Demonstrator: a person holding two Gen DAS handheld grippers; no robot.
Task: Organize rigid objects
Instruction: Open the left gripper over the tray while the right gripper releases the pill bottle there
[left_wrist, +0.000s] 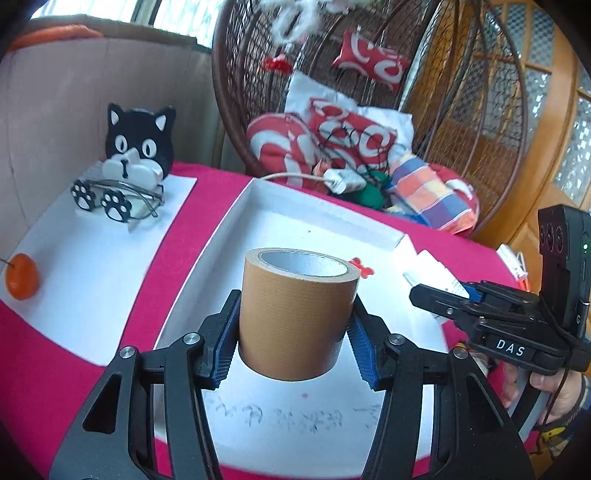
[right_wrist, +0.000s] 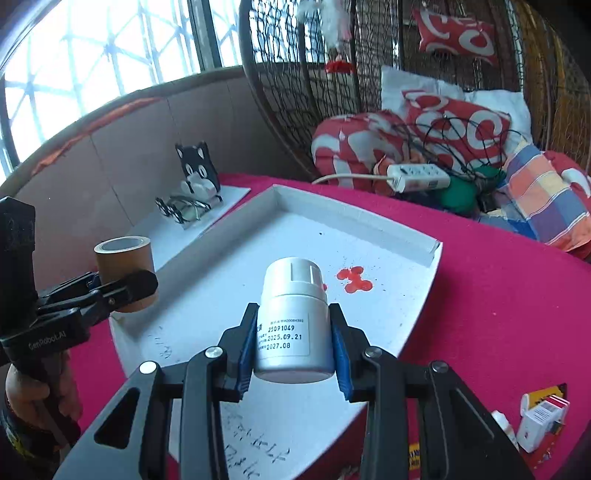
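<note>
Over the desk: both hand-held grippers hang above a white shallow tray (left_wrist: 236, 206) that lies on the red-covered desk (right_wrist: 498, 295).
Left hand-held gripper (left_wrist: 293, 332): clenched on a roll of brown tape (left_wrist: 297, 314) — blue pads pressing its two sides, the roll upright with its silver core facing up.
Tape's place: raised above the near half of the tray; in the right wrist view it sits at the tray's left edge, held in black jaws.
Right hand-held gripper (right_wrist: 293, 345): grasping a white pill bottle (right_wrist: 293, 321) by its body, cap pointing away from the camera, the printed date label facing up.
Bottle's place: held over the tray's middle, above the bare white floor and not touching it.
Tray contents: a small red bone-shaped piece (right_wrist: 354, 279) on the floor near the far right corner; handwriting shows on the near part.
Left of the tray: a white sheet (left_wrist: 110, 258) carrying a black-and-white cat-shaped stand (left_wrist: 138, 147) with eyeglasses (left_wrist: 122, 199) resting on it, and a small orange fruit (left_wrist: 21, 276) nearer the camera.
Near right corner of the desk: a small white box (right_wrist: 537, 421) beside some red and yellow packets.
Behind the desk: a wicker hanging chair (left_wrist: 461, 110) with red-and-white cushions (left_wrist: 332, 140) and a white power strip (right_wrist: 417, 177).
Person: a hand (left_wrist: 546, 391) grips each tool's handle.
</note>
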